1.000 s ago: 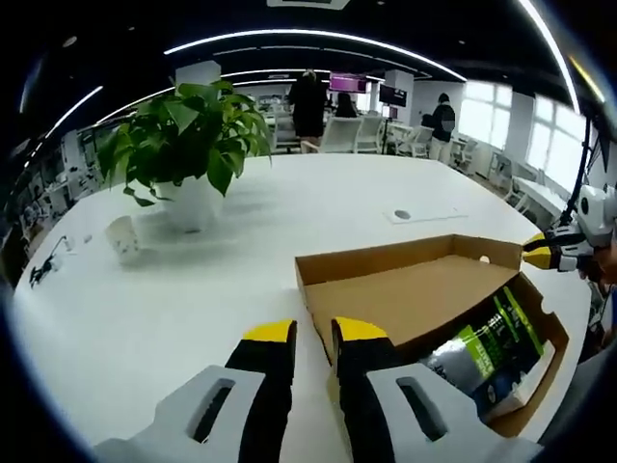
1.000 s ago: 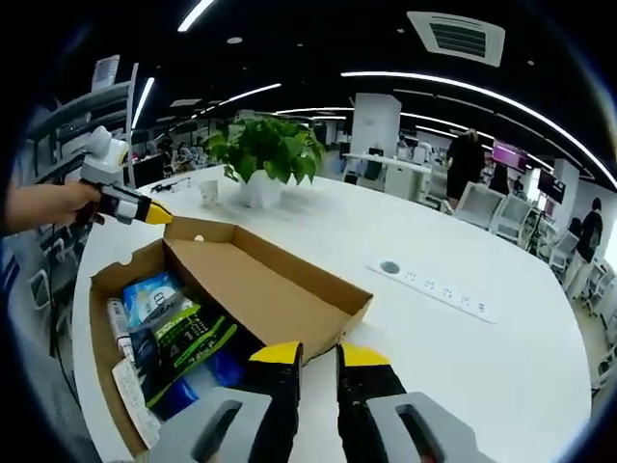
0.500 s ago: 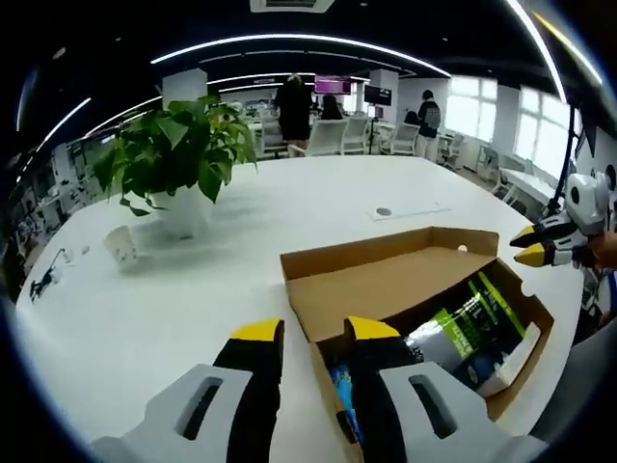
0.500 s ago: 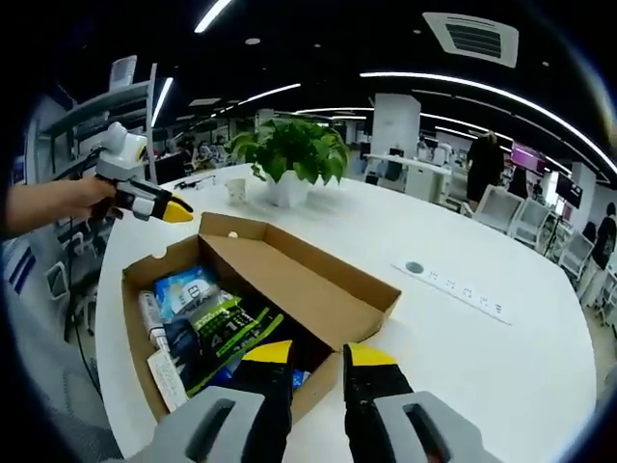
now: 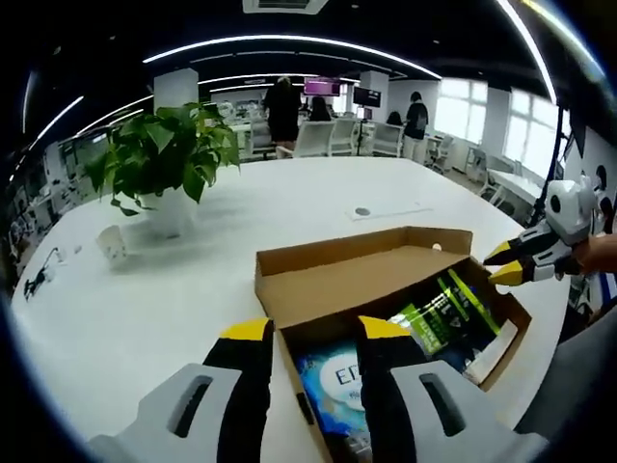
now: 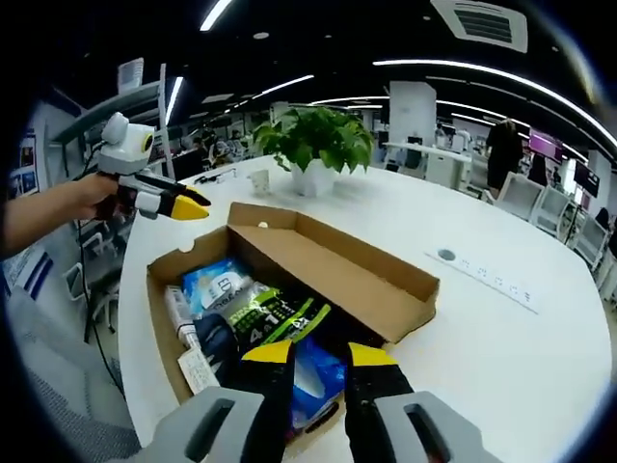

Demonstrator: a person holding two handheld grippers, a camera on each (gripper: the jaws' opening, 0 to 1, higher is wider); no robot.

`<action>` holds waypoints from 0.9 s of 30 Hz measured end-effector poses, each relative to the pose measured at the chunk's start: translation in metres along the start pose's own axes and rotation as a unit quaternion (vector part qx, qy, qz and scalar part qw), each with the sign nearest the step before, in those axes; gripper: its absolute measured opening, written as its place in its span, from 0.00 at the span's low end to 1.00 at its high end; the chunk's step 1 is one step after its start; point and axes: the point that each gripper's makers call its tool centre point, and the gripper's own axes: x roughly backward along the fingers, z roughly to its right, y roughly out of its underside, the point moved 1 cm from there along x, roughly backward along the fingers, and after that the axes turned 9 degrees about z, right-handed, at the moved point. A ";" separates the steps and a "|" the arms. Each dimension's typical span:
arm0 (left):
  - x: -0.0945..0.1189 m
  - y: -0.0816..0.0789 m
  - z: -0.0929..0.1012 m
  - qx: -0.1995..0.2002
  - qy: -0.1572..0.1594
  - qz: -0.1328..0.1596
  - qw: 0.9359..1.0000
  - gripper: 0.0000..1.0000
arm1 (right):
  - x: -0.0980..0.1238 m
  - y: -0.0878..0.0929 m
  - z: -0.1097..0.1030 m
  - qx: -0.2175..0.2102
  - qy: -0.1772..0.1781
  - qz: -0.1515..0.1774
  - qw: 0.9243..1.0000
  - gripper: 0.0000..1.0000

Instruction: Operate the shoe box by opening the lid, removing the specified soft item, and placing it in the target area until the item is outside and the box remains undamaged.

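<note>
The brown cardboard shoe box (image 6: 337, 280) lies open on the white round desk (image 6: 501, 357), holding a green-and-black packet (image 6: 275, 316) and a light-blue soft pack (image 6: 214, 285). Both the left claw (image 5: 313, 333) and the right claw (image 6: 308, 352) hover parted and empty over its near edge.

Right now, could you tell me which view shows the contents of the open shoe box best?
The right gripper view: the shoe box opens toward it, showing several packets side by side. In the left gripper view the left gripper partly covers them.

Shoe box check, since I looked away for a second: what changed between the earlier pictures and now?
Both grippers closed in over the shoe box, and the left gripper and right gripper opened slightly. Nothing was gripped. The lid stayed open, the packets stayed inside, and the potted plant stayed put.
</note>
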 end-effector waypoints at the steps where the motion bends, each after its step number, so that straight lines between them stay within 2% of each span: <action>1: 0.001 0.001 0.002 0.001 0.001 0.000 1.000 0.36 | -0.001 0.001 -0.003 -0.002 -0.004 -0.003 1.000 0.17; 10: 0.006 0.009 0.014 0.007 0.012 -0.004 1.000 0.37 | -0.013 0.006 -0.018 -0.001 -0.021 -0.030 0.999 0.18; 19: 0.010 0.013 0.016 0.010 0.015 -0.005 1.000 0.36 | -0.026 0.022 -0.025 -0.013 -0.026 -0.083 0.996 0.19; 27: 0.013 0.014 0.016 0.011 0.016 -0.004 1.000 0.36 | -0.039 0.028 -0.030 -0.030 -0.025 -0.098 0.994 0.17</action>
